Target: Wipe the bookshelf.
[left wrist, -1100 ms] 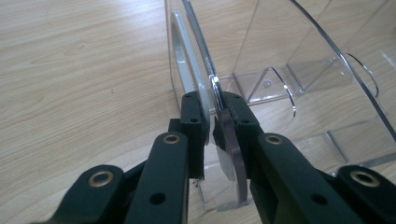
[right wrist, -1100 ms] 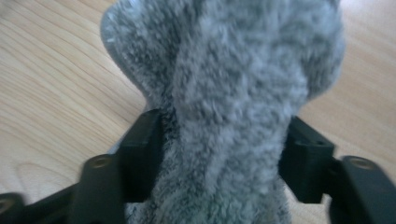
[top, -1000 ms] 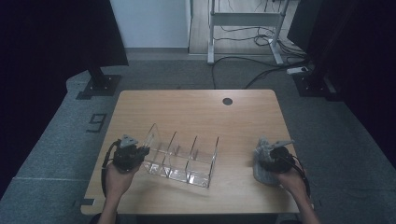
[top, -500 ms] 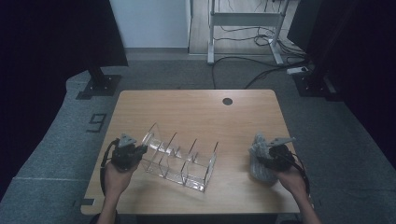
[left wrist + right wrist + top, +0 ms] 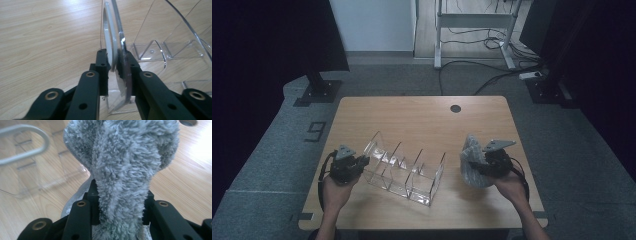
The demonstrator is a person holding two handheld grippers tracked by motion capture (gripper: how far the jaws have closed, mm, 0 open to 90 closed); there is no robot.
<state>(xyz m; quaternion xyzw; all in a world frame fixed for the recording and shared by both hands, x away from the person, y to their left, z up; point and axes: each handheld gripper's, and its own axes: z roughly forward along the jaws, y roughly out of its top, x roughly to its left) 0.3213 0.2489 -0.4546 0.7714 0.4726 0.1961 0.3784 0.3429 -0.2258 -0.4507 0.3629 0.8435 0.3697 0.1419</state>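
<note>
You have a light wooden tabletop (image 5: pixel 422 117) with a round cable hole (image 5: pixel 455 108) near its far edge, right of the middle. A clear acrylic divided organizer (image 5: pixel 404 167) stands on it near your side, left of centre and set at an angle to the edges, with several compartments in a row. The far half of the wood lies bare, and the grey floor (image 5: pixel 272 165) surrounds the tabletop.

Clear see-through organizer (image 5: pixel 404 170); fluffy grey cloth (image 5: pixel 473 162); light wood-grain table (image 5: pixel 422 117) with black hole (image 5: pixel 455 108); black jaws seen on both grippers; dark grey floor (image 5: pixel 272 155).
</note>
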